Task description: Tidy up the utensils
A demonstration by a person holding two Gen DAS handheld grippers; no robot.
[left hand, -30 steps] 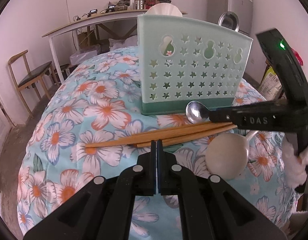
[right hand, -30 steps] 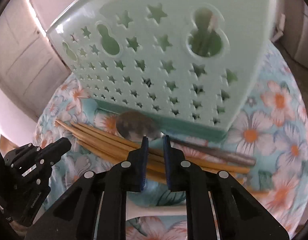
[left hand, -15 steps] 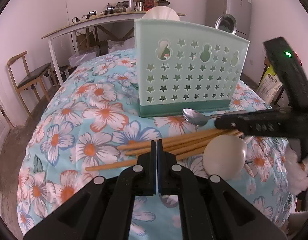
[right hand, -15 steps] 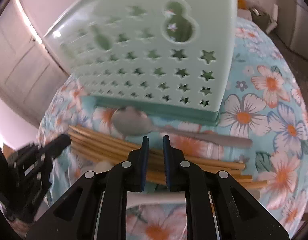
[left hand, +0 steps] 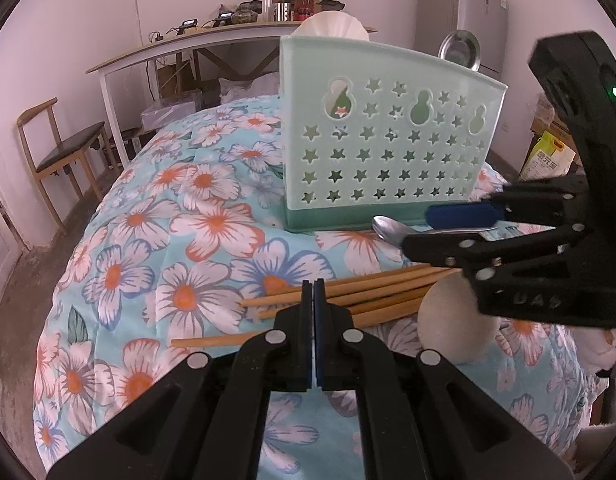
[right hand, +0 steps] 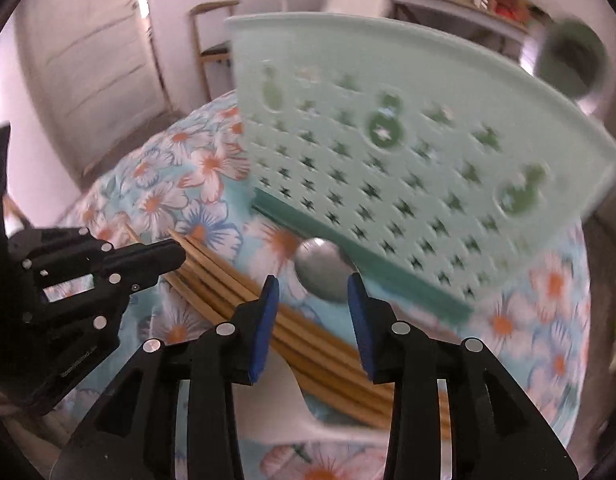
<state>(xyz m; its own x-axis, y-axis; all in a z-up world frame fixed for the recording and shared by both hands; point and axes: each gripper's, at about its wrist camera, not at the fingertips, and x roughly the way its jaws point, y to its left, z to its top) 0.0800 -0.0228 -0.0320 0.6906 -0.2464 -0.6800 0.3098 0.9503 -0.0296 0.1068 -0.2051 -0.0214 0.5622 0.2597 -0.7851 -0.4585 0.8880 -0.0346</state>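
Observation:
A mint-green star-punched basket [left hand: 388, 148] [right hand: 408, 160] stands upright on the floral cloth [left hand: 180, 216]. In front of it lies a metal spoon [left hand: 388, 228] [right hand: 322, 276]. My right gripper [left hand: 418, 229] [right hand: 313, 284] comes in from the right; its jaws are opening, with the spoon between them and the blue pads off it. Nearer me lie several wooden chopsticks [left hand: 348, 292] [right hand: 244, 296] and a white spoon [left hand: 456, 320] [right hand: 280, 400]. My left gripper [left hand: 313, 284] [right hand: 176, 256] hovers shut and empty just above the chopsticks.
The cloth falls away at the left and near edges. A wooden chair [left hand: 60, 152] stands at the left. At the back are a cluttered white table [left hand: 212, 36] and a grey fridge [left hand: 464, 16]. A steel dish [left hand: 460, 48] and a white object [left hand: 332, 26] show behind the basket.
The right gripper's jaws have spread apart and let go of the metal spoon, and the gripper has rolled and shifted. The chopstick bundle has slid to the right. The left gripper has stayed put.

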